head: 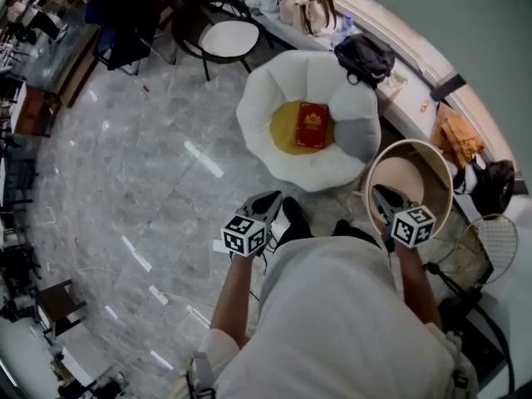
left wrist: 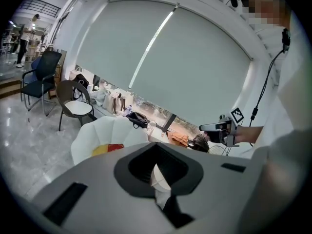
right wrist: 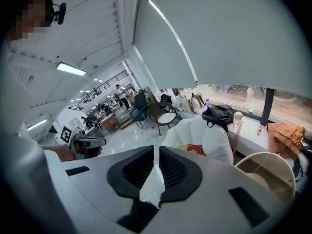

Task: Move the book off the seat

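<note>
- Marble floor [head: 125, 181], white armchair [head: 266, 106]: red book [head: 312, 126] lies on its yellow seat [head: 283, 131].
- Left claw [head: 274, 198] and right claw [head: 378, 194], both closed and empty, hang short of the book.

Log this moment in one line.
book: flat on yellow cushion in white chair | left claw: shut, empty, short of chair | right claw: shut, empty, short of chair | step: book not yet touched
</note>
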Demonstrator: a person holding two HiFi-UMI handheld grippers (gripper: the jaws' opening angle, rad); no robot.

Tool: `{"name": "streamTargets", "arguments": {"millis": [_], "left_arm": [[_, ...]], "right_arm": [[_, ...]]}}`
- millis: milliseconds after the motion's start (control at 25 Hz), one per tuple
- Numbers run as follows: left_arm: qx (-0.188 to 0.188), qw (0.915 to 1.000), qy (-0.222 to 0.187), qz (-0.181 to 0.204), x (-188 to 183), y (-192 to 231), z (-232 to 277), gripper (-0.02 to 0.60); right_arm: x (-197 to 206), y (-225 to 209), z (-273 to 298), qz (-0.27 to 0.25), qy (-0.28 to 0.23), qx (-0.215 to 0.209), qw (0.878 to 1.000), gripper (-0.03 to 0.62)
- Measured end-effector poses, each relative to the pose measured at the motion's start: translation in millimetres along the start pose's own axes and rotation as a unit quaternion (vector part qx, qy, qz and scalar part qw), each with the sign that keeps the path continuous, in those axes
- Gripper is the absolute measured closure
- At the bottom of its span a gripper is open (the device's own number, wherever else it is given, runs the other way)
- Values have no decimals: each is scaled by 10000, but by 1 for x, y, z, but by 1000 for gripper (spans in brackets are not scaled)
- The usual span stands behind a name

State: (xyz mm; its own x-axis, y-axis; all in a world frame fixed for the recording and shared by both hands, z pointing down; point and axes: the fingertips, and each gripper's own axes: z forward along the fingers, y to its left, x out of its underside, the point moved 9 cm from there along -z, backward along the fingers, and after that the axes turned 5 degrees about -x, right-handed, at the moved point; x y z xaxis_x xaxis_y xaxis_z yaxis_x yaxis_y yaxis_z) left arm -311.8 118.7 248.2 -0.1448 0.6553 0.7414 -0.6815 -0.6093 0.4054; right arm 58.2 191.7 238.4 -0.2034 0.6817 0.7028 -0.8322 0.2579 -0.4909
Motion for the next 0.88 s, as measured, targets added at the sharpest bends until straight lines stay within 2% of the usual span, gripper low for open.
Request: {"name": "streamTargets", "arguments": {"millis": [360, 600, 880], "left_arm": [[504, 9973, 345, 417, -6, 52, 6, 580], [541, 9967, 483, 353, -4, 55, 27, 580], [555, 9971, 484, 167, -10, 43, 58, 580]], "right_arm": [[5, 38, 54, 153, -17, 183, 9997, 539], [5, 26, 66, 289, 99, 284, 9991, 539], [-10, 0, 78, 181, 220, 172, 9994, 539]]}}
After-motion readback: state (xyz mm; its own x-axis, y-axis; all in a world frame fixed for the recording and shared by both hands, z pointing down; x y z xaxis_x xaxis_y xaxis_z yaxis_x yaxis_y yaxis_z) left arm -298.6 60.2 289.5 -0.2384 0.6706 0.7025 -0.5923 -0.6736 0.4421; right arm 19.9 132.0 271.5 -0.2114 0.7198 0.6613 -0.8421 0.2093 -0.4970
